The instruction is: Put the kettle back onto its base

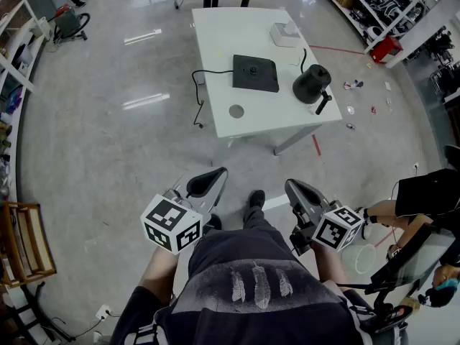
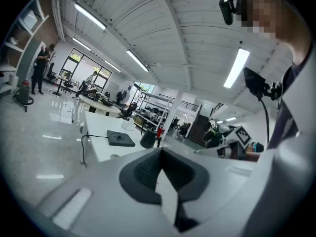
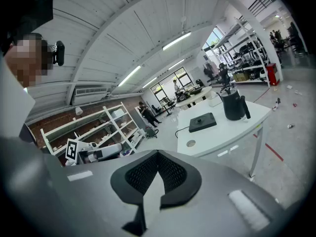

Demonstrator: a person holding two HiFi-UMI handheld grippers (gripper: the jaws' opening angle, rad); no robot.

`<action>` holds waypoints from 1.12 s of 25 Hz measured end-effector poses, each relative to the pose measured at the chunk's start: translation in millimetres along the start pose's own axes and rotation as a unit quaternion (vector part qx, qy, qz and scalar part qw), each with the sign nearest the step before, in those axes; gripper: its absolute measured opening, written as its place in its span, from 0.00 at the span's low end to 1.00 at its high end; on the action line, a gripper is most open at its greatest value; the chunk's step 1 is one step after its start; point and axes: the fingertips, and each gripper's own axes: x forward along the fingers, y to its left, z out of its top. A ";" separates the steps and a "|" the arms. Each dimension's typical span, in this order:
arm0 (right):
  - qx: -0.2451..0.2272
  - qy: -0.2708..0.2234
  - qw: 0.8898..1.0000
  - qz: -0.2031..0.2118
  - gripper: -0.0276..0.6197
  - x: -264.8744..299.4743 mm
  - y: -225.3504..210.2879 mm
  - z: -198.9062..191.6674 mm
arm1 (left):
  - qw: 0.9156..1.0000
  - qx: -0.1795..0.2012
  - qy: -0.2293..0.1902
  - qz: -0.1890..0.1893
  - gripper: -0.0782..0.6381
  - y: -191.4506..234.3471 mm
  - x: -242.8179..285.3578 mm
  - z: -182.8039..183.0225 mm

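The black kettle [image 1: 312,83] stands on the white table [image 1: 215,42] near its right front corner, handle toward the front. Its flat black base [image 1: 255,72] lies to the left of it, with a bare gap between them. My left gripper [image 1: 208,181] and right gripper [image 1: 297,190] hang close to my body over the floor, well short of the table. Both are shut and hold nothing. The left gripper view shows its jaws [image 2: 160,158] closed, with base [image 2: 121,138] and kettle [image 2: 147,139] far ahead. In the right gripper view the jaws [image 3: 157,174] are closed too, with kettle [image 3: 232,104] and base [image 3: 202,122] distant.
The base's black cable [image 1: 198,99] hangs over the table's left front edge. A white box [image 1: 285,33] sits at the back right, a round hole [image 1: 236,111] near the front. A seated person [image 1: 424,192] is to my right, a wooden rack [image 1: 25,239] to my left.
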 end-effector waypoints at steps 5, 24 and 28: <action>-0.005 -0.001 1.000 0.029 0.04 12.9 11.3 1.3 | 1.000 0.000 -0.002 0.016 0.11 5.4 -9.5 2.1; 0.067 -0.027 0.994 0.077 0.04 36.0 -102.4 62.5 | 0.995 0.045 0.066 0.063 0.11 1.3 104.0 34.7; 0.084 -0.031 0.993 0.079 0.04 28.4 -144.0 81.1 | 0.993 0.057 0.079 0.069 0.11 -10.1 146.5 46.5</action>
